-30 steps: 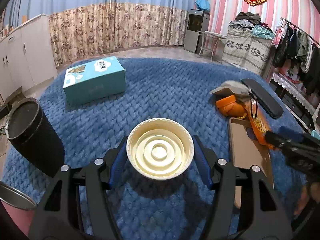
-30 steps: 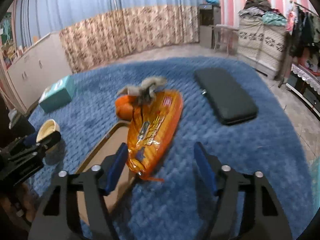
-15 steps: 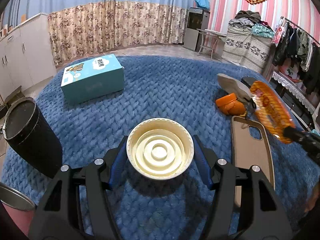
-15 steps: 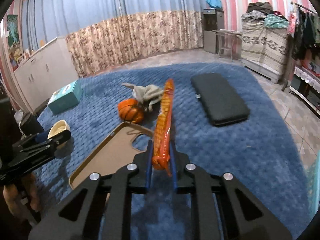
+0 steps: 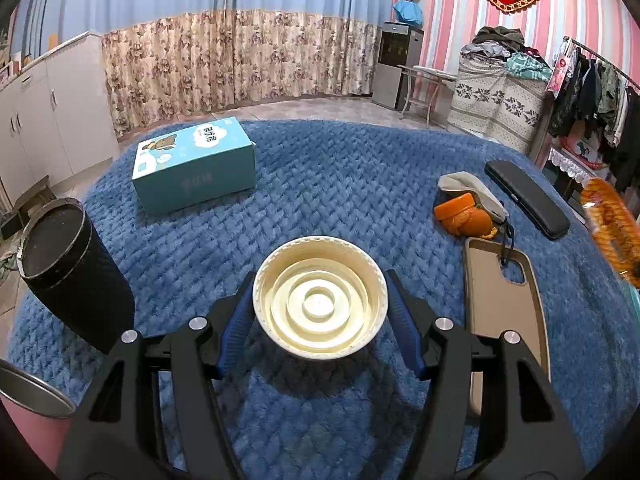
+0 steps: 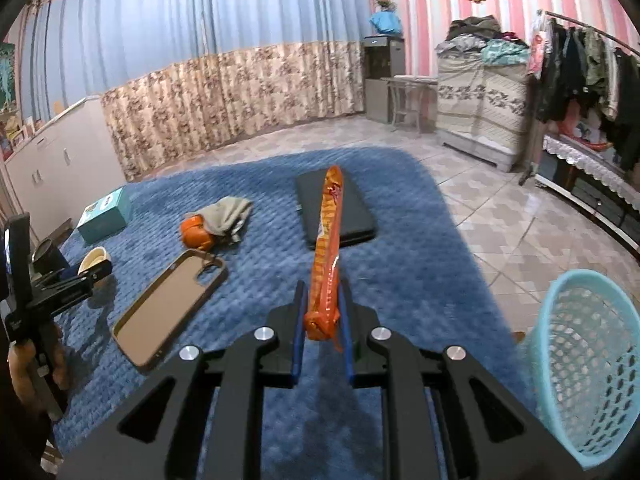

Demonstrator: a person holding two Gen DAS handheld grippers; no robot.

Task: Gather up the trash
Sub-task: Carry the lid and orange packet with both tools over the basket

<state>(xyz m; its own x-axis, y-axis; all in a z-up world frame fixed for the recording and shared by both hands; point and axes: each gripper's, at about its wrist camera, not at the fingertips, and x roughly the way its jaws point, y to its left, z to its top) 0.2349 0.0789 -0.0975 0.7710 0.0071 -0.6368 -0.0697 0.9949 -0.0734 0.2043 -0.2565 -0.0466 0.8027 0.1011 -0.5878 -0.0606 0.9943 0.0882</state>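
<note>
An orange snack wrapper (image 6: 328, 240) stands edge-on in my right gripper (image 6: 322, 292), which is shut on its lower end and holds it above the blue blanket (image 6: 400, 248). The same wrapper (image 5: 612, 228) shows at the right edge of the left wrist view. A light blue mesh basket (image 6: 588, 360) stands on the tiled floor to the lower right. My left gripper (image 5: 320, 280) is shut on a cream plastic cup (image 5: 320, 304), its blue pads (image 5: 236, 324) against both sides. The cup (image 6: 94, 258) hangs just above the blanket.
On the blanket lie a teal tissue box (image 5: 192, 168), a brown phone case (image 5: 504, 304), an orange item under a grey cloth (image 5: 464, 212) and a flat black case (image 5: 528, 200). A black cylinder (image 5: 68, 272) stands at the left. A metal rim (image 5: 28, 392) shows bottom left.
My right gripper shut on the orange wrapper, lifted it off the blanket and swung right, bringing the blue basket into view. The left gripper and cup stayed still.
</note>
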